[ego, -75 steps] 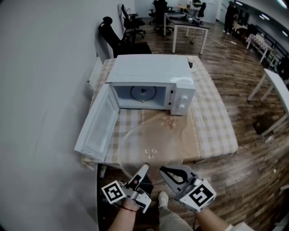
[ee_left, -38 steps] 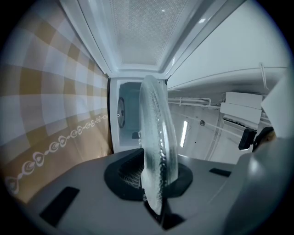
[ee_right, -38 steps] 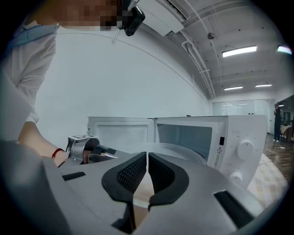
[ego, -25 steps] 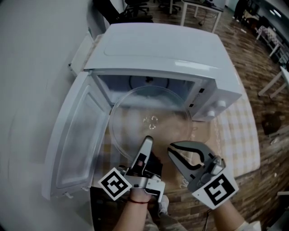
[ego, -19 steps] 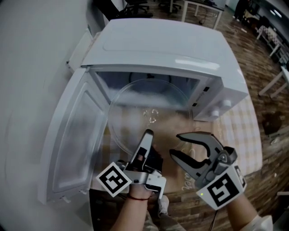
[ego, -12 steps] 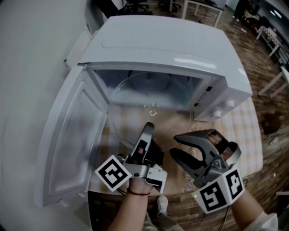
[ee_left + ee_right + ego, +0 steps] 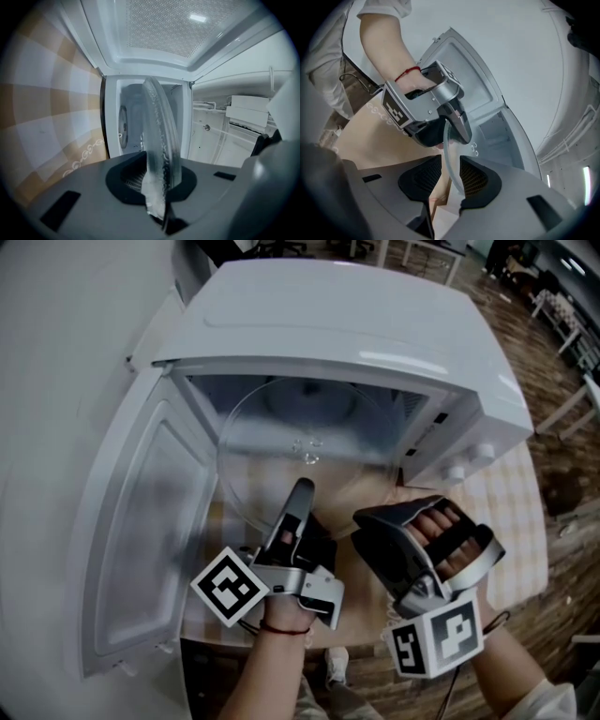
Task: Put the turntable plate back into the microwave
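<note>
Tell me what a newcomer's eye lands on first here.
The clear glass turntable plate, half inside the white microwave, whose door hangs open at the left. The left gripper clamps its near rim; the right gripper, whose jaws have just been opening, straddles that rim without pressing.
</note>
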The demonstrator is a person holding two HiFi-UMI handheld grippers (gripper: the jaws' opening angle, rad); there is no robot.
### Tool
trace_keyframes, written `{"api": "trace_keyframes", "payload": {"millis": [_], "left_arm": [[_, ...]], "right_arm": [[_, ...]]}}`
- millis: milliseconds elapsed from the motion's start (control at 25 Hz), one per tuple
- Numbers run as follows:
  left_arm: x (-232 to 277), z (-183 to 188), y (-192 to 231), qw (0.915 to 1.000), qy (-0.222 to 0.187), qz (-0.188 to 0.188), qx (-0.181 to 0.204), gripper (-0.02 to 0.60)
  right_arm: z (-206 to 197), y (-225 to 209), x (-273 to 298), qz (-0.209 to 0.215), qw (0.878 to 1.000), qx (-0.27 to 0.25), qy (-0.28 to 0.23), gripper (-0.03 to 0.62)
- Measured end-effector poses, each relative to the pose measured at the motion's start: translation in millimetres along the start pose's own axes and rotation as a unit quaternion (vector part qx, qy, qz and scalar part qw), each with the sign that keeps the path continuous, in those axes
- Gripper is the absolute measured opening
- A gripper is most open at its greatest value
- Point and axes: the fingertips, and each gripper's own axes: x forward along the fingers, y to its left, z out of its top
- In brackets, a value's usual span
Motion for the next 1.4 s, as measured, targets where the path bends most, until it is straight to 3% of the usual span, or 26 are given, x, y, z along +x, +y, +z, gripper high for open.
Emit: {"api": "trace_keyframes", "payload": {"millis": [160, 760, 1400], "left_arm": [[3, -1, 2, 1.0, 0.004, 0.004, 0.0, 0.024], [34, 18, 6, 0.9998, 0.017, 0.006, 0.009, 0.023], [67, 31, 27, 0.9975, 0.057, 0.041, 0.003, 0.028]], "right_arm": [[-4, 1, 8, 0.001, 1.0, -0.02, 0.017, 0.067], [-15, -25, 31, -0.033, 0.998, 0.01, 0.049, 0.063], [-33, -42, 59, -0.061, 0.991, 0.077, 0.092, 0.063]]}}
